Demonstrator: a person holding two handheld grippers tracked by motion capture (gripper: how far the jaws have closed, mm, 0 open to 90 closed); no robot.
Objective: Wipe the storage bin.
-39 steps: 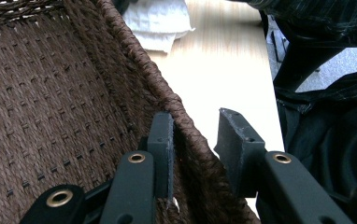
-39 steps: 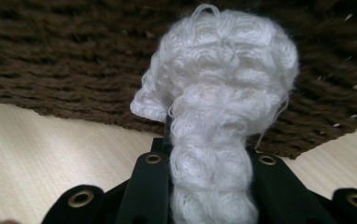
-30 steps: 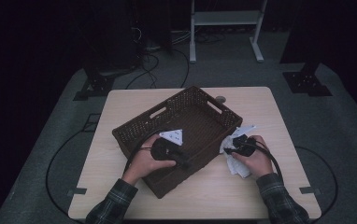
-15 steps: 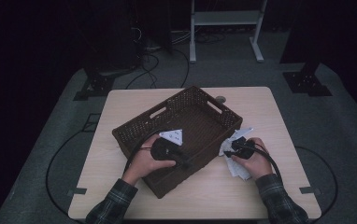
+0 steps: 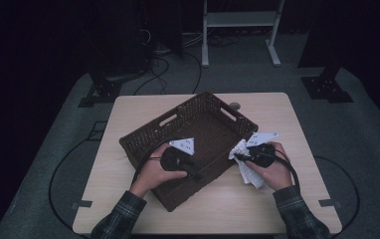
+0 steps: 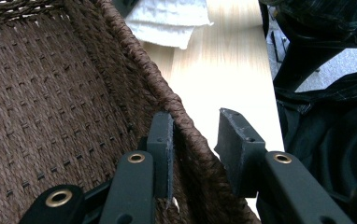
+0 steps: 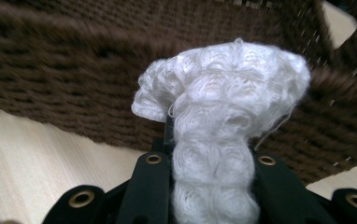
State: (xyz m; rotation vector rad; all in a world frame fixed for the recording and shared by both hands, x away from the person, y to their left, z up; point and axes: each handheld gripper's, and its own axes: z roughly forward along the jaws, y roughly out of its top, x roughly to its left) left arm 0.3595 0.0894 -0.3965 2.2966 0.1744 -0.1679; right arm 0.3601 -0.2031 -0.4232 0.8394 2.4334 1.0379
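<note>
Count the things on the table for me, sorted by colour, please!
Brown: 1, the woven basket
White: 1, the knitted cloth
Grey: 1, a small round thing behind the basket
Total: 3

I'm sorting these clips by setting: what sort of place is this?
Probably a lab or recording studio rather than a home: a lone wooden table on grey carpet, loose cables, equipment stands, dark surroundings.
</note>
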